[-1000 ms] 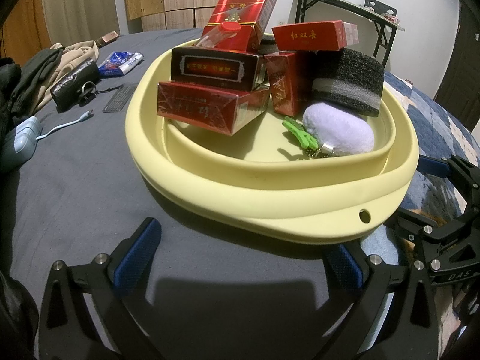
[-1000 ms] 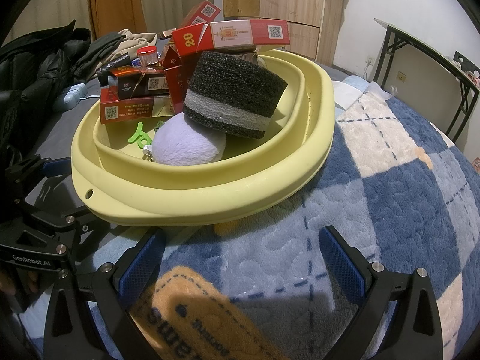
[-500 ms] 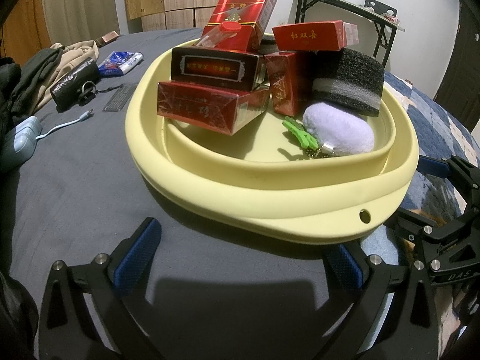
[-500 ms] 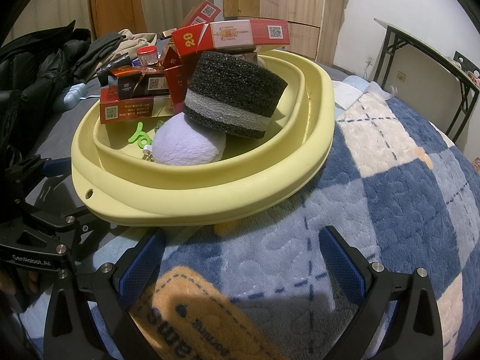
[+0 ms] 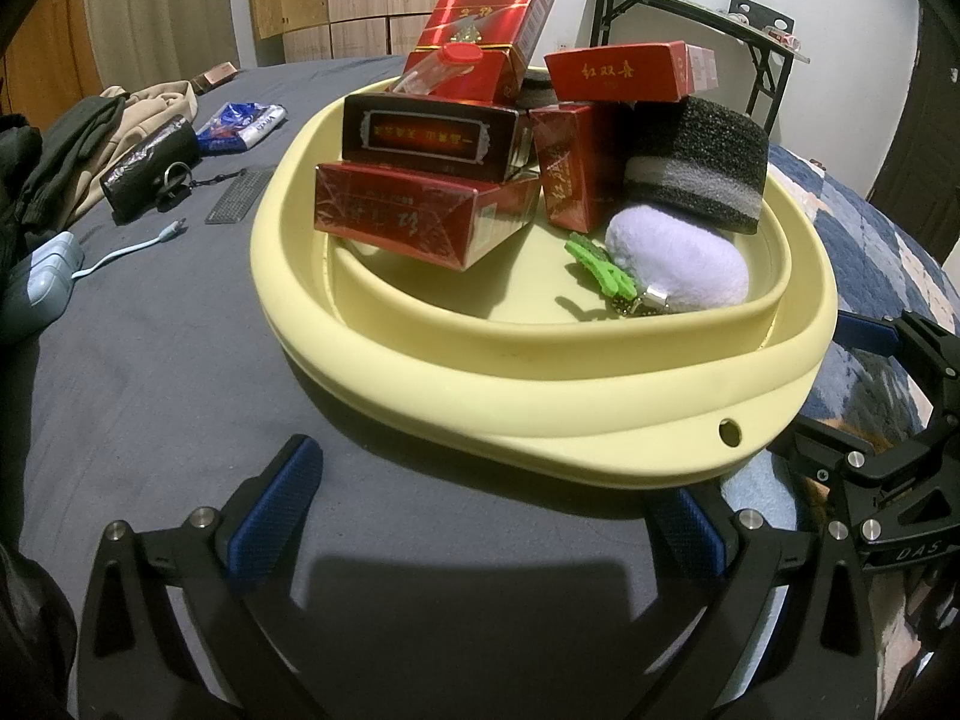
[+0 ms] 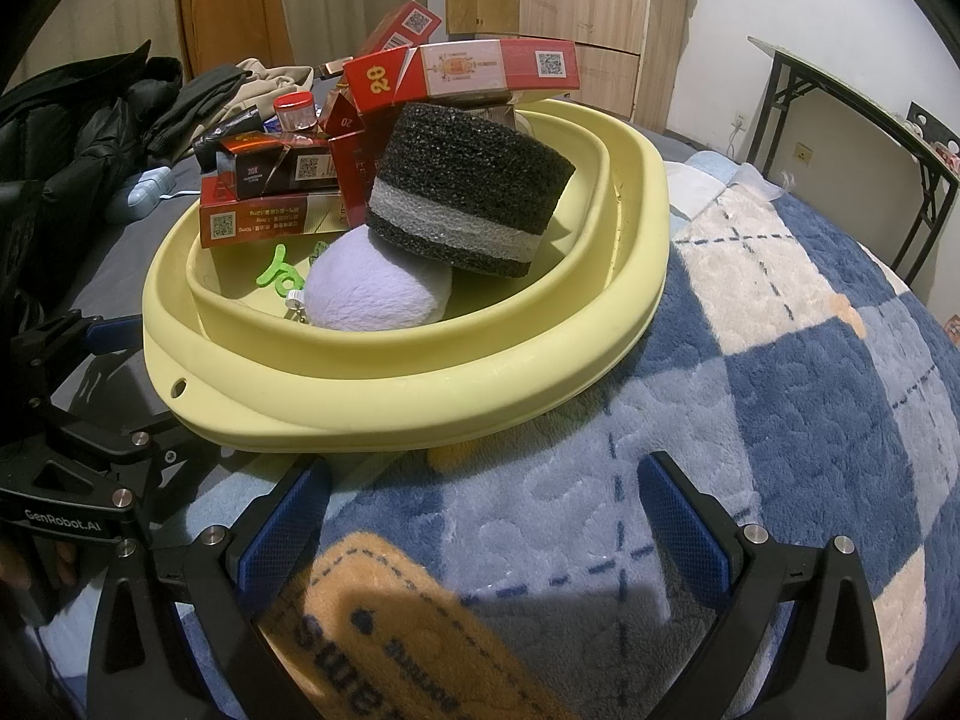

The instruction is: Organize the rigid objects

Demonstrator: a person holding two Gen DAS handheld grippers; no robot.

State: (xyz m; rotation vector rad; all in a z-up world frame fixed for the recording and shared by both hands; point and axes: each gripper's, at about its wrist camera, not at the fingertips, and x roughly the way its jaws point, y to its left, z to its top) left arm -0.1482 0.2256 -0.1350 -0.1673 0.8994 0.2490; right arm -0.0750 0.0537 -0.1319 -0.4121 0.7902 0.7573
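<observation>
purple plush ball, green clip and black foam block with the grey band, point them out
purple plush ball (image 5: pixel 678 258), left wrist view, top
green clip (image 5: pixel 600 267), left wrist view, middle
black foam block (image 6: pixel 474 180), right wrist view, side

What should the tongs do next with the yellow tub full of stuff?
Probably reach the open right tongs forward to the foam block. It sits tilted on the plush ball, nearest that side of the yellow tub, with nothing on it.

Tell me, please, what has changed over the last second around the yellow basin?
Nothing visibly changed. Both grippers, left and right, stay open and empty just short of the basin, and the boxes, foam block and plush lie in it as before.
</observation>
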